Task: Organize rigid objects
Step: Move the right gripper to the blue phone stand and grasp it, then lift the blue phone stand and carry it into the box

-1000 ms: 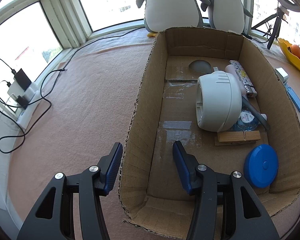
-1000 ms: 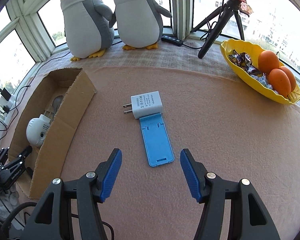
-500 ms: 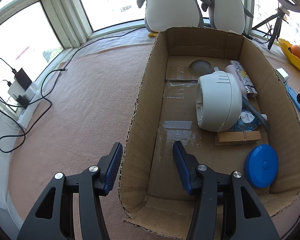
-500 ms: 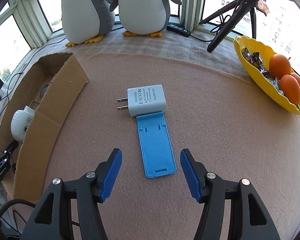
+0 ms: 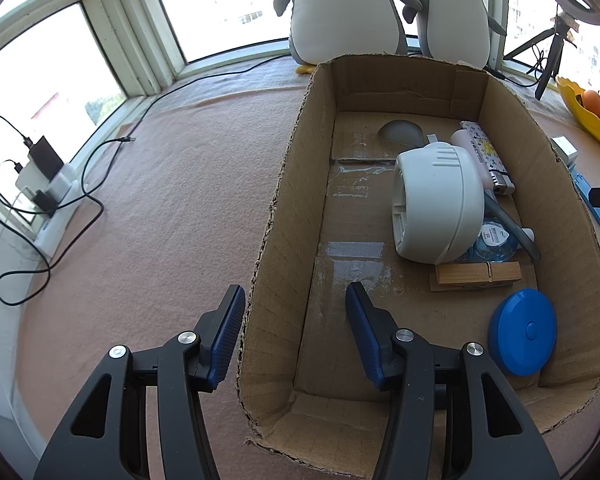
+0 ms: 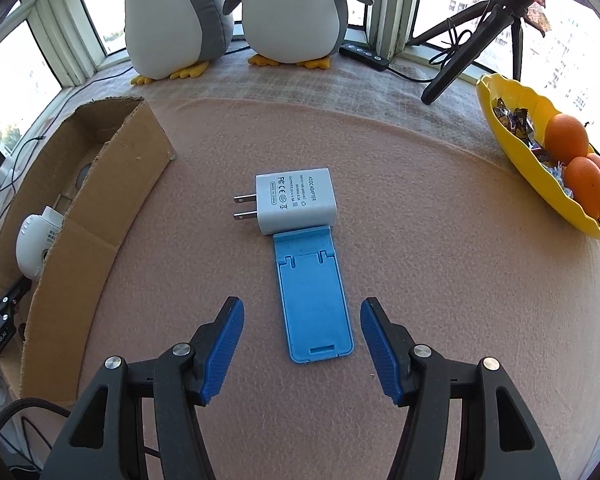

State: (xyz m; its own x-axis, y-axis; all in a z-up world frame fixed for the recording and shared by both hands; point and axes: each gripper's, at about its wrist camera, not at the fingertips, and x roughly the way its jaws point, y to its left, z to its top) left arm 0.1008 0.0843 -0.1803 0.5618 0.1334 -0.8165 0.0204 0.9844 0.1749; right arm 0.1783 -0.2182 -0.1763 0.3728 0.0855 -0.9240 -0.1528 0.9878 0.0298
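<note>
Straddling the near left wall of the cardboard box (image 5: 288, 184), the left gripper (image 5: 296, 312) has its jaws spread wide and holds nothing, one finger outside the box and the other over its floor. Ahead and to the right of that finger, inside the box, lie a white round device (image 5: 436, 208), a wooden clothespin (image 5: 478, 274) just in front of it, and a blue disc (image 5: 524, 332) nearest the right wall. The right gripper (image 6: 302, 338) is also wide and empty, poised over the pink felt table (image 6: 440, 240). The near end of the blue phone stand (image 6: 314, 300) lies flat between its fingers, touching neither. At the stand's far end, touching it, sits the white power adapter (image 6: 296, 200), prongs pointing left toward the box.
</note>
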